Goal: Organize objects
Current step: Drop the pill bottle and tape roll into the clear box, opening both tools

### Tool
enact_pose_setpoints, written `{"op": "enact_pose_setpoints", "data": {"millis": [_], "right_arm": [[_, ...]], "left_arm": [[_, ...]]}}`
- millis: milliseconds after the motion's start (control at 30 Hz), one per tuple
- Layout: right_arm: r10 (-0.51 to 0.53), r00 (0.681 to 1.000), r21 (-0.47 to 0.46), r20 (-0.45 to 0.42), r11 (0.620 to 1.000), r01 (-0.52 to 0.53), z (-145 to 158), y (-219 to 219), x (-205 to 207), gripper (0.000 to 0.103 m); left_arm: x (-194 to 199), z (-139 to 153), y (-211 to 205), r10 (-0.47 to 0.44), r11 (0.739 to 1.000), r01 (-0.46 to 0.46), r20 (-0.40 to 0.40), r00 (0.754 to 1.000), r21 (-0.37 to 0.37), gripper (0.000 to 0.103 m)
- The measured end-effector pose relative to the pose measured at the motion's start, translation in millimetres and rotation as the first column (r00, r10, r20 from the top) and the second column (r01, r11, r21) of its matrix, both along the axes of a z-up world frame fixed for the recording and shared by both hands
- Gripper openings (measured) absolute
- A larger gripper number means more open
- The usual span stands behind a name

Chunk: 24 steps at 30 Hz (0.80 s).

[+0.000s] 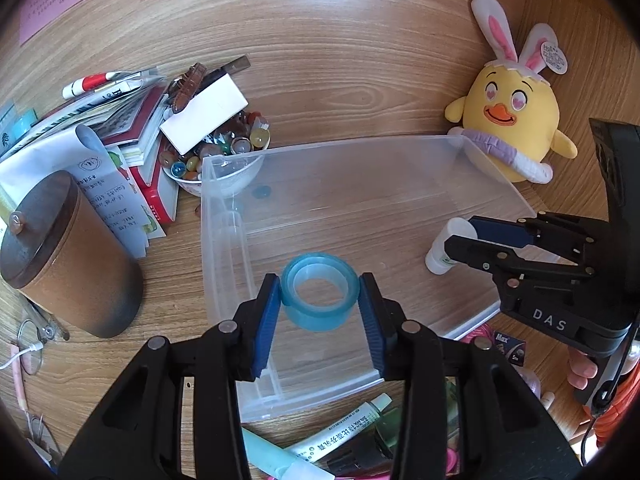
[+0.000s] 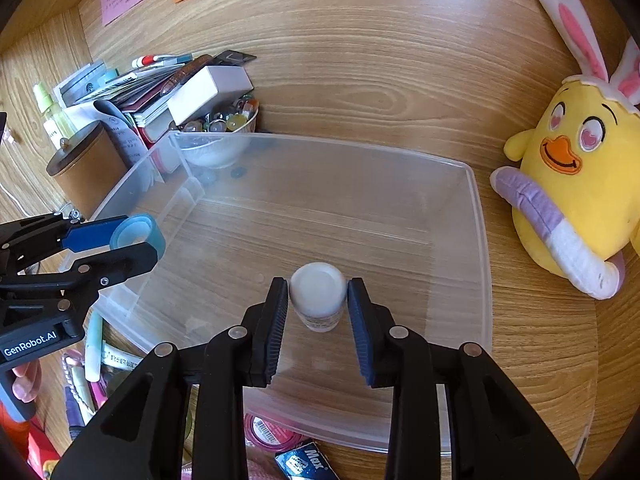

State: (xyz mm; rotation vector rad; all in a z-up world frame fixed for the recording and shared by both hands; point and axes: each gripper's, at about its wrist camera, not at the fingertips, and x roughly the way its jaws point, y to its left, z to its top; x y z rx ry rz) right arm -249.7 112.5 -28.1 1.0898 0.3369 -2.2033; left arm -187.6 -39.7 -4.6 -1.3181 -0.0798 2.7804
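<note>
Tape is what I have in my left gripper [image 1: 320,300]: a light blue roll of tape [image 1: 319,295] sits between the blue pads, and both pads look pressed against its sides, so I read that claw as grasping the roll. It hangs over the left end of the clear plastic bin [image 2: 478,216], above the narrow side compartment. My right gripper [image 2: 318,300] carries a small white bottle [image 2: 318,294], seen cap-first over the bin's main compartment. Its left pad touches the bottle; on the right side I see what may be a thin sliver of gap, so I cannot tell whether that claw is truly clenched on it. The bottle's label is too small for me to read.

Beyond the bin's far left corner sits a bowl of marbles [image 1: 224,148], partly hidden by a white box [image 1: 204,114] and blurred through the bin wall. A stack of books and papers [image 1: 120,128] and a brown lidded jar [image 1: 72,256] stand left of it. A yellow plush chick [image 2: 576,184] with rabbit ears is cut off at the right wrist view's edge. Tubes and pens [image 1: 340,436] in front of the bin are mostly covered by my gripper frames. Only the fingertips [image 1: 582,372] of my right hand show.
</note>
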Motion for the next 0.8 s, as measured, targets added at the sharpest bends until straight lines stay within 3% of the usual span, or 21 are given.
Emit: {"op": "enact_pose_setpoints", "data": {"millis": [200, 367, 467, 500, 633, 800], "right_arm": [[-0.005, 0.999, -0.016, -0.052, 1.000, 0.004, 14, 5, 12, 0.046], [0.002, 0.993, -0.043, -0.116, 0.999, -0.007, 33, 15, 32, 0.062], [0.001, 0.988, -0.067, -0.153, 0.998, -0.011, 44, 24, 48, 0.071], [-0.001, 0.986, -0.073, -0.165, 0.997, -0.011, 48, 27, 53, 0.073], [0.002, 0.981, -0.103, -0.192, 0.994, -0.022, 57, 42, 74, 0.082], [0.003, 0.979, -0.143, -0.204, 0.989, -0.032, 62, 64, 104, 0.083]], "left_arm": [[11, 13, -4, 0.014, 1.000, -0.014, -0.041, 0.999, 0.018, 0.062], [31, 33, -3, 0.016, 1.000, -0.016, -0.109, 0.994, -0.002, 0.069], [45, 43, -2, 0.033, 0.999, -0.036, -0.145, 0.989, -0.013, 0.095], [51, 45, -3, 0.042, 0.999, -0.044, -0.162, 0.986, -0.009, 0.099], [73, 53, -5, 0.062, 0.998, -0.064, -0.190, 0.980, -0.001, 0.100], [104, 52, -8, 0.097, 0.995, -0.099, -0.206, 0.974, 0.001, 0.102]]}}
